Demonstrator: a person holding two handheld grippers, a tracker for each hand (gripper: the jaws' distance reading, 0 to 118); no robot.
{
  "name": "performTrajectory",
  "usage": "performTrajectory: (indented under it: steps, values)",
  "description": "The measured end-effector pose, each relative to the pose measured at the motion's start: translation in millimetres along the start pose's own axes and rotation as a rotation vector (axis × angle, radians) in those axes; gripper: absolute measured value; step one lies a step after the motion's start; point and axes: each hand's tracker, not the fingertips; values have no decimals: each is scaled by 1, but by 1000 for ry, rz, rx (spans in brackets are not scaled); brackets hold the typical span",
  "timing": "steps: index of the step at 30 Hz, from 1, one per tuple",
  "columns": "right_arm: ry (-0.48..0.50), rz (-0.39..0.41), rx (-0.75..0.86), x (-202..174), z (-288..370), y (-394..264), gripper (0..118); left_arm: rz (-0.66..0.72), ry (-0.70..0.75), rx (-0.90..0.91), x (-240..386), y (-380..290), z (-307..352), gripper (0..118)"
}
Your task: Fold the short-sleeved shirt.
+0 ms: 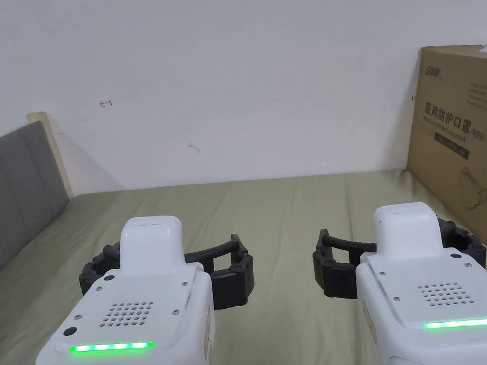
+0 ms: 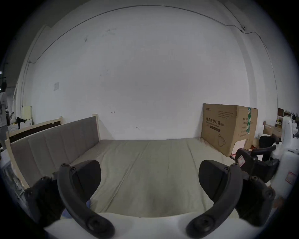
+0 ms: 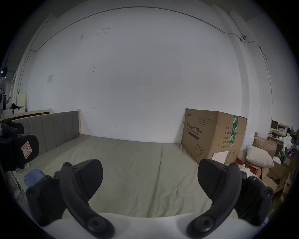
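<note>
I hold both grippers side by side, low over a bed with an olive sheet point(image 1: 279, 209). In the head view my left gripper point(image 1: 165, 271) and my right gripper point(image 1: 397, 259) each have their black jaws spread wide, with nothing between them. The left gripper view shows the left gripper point(image 2: 149, 174) open over bare sheet. The right gripper point(image 3: 150, 171) is just as open in its own view. A crumpled blue cloth point(image 3: 34, 175) lies at the near left of the bed, beside the left gripper and partly hidden by jaws. A sliver of the cloth point(image 2: 88, 203) peeks out under the left jaw.
A large cardboard box point(image 1: 460, 143) stands on the bed's far right corner against the white wall. A grey padded headboard point(image 1: 18, 192) runs along the left side. Beyond the bed's right edge are a pillow point(image 3: 258, 156) and several cartons.
</note>
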Motion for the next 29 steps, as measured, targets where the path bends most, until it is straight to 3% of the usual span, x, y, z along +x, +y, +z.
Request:
performTrajectory:
  steps: [18,29]
  values:
    - [-4,14,-9,2,-2,-2,116,10,-43,-28,3,-2,-4,118]
    - [-6,18,-23,2,-5,-5,116,1,15,-36,3,-8,-7,118]
